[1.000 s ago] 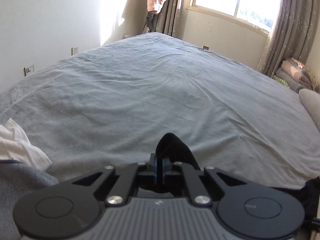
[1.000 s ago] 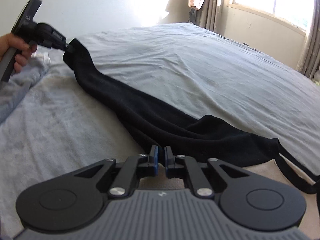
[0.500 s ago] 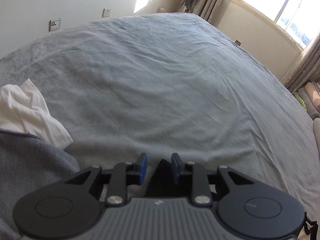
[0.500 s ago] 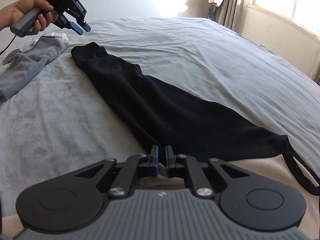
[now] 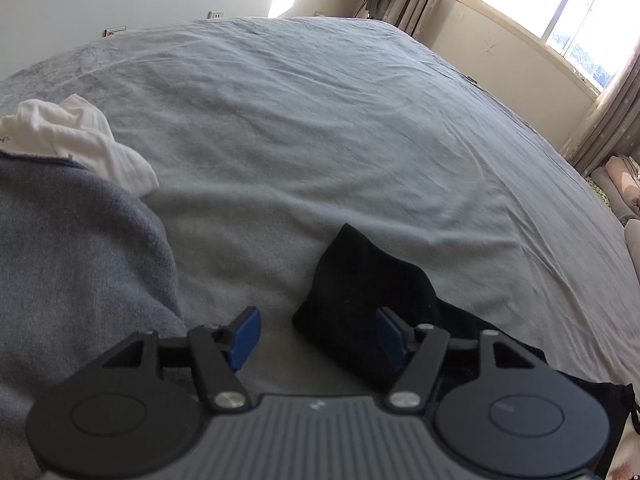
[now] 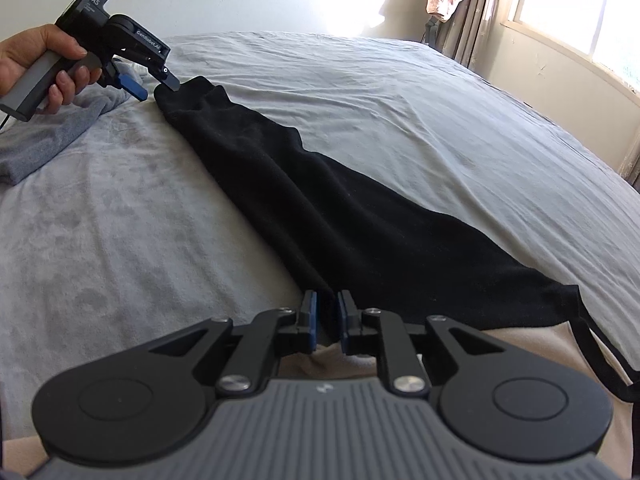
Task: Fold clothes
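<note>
Left tongs [image 5: 316, 338] now wide apart, black garment [image 6: 320, 200] released onto bed.

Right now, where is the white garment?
In the left wrist view, the white garment lies at the far left of the bed, tucked against the grey garment, left of the open left gripper.

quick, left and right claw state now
left claw: open, holding nothing
right claw: closed on the black garment

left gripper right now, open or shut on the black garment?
Open. The left gripper has its blue pads spread wide, and the end of the black garment lies loose on the bed between them, unclamped.
</note>
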`<state>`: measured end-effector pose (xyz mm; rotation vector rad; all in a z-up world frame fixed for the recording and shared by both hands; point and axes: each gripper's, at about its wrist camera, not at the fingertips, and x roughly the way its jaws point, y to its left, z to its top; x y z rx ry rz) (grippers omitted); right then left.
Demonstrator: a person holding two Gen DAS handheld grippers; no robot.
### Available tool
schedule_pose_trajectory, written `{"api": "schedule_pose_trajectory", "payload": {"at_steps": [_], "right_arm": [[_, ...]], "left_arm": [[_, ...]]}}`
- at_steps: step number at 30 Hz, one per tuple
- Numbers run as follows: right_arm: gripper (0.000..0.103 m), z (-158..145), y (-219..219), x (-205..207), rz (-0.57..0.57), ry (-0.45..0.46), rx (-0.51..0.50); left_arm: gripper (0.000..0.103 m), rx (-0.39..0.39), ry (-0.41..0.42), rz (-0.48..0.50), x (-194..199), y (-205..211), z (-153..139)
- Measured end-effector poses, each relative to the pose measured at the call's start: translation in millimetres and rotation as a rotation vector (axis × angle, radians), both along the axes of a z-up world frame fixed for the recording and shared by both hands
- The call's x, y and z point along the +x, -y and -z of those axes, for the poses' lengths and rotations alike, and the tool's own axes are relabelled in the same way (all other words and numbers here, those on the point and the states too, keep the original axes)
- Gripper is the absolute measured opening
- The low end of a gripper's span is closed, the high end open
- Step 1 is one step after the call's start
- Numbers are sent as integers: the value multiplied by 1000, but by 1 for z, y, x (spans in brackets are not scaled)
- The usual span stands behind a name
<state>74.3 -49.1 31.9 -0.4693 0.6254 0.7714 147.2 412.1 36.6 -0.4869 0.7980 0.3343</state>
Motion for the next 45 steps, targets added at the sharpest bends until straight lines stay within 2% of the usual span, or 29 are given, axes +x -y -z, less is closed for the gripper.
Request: {"api": "schedule_pose_trajectory", "payload": {"at_steps": [1,2,3,4,6,9,10,14,15,20,22,26,29,31,32,33,36,38,40,42,45], "right_arm": [[17,2,-1,0,5,5,-7],[15,3,-3,-1,10,10,-14],[13,3,-3,0,17,10,-12],[11,2,-2,1,23,9,-7],[4,-4,1,0,31,8,23],[4,-14,10,-1,26,-18,97],[4,-16,12,-2,24,-27,114],[2,5,-6,-1,-11,-59,5],[3,7,-9,-3,-11,-42,0],[6,-6,1,-11,-8,-72,69],[8,-14,15,-15,38,-55,97],[12,-23,55,-20,154,-109,208],[16,-23,64,-29,178,-142,213],[35,-21,59,-40,171,-158,210],[51,-20,56,-46,165,-166,213],[54,-19,52,-52,159,-174,217],[54,-14,50,-73,143,-218,242],[54,-9,51,-89,127,-259,217],[54,-11,62,-109,125,-246,195],[54,-22,92,-129,195,-242,221],[54,-41,165,-156,464,-283,376]], "left_arm": [[54,20,6,-8,2,3,2],[38,38,12,-17,3,5,4],[10,31,15,-24,3,4,4],[7,24,20,-32,3,3,3],[6,0,65,-71,-10,-5,-9],[5,-8,127,-112,-30,-18,-27],[5,-15,129,-114,-35,-22,-29],[6,12,81,-88,-34,-21,-19],[6,-1,73,-90,-32,-22,-13],[8,-3,68,-145,-39,-29,-7],[8,29,92,-163,-46,-29,-17],[8,94,140,-199,-60,-29,-37],[8,92,145,-102,-56,0,-45],[15,74,149,-36,-53,26,-46],[17,48,142,13,-53,44,-44],[19,21,134,62,-54,62,-42],[25,-35,85,240,-59,125,-32],[29,-56,31,362,-67,167,-23],[30,-68,-35,478,-78,209,-14],[31,-56,-64,551,-95,236,-12],[34,-61,-117,638,-126,267,-9]]}}
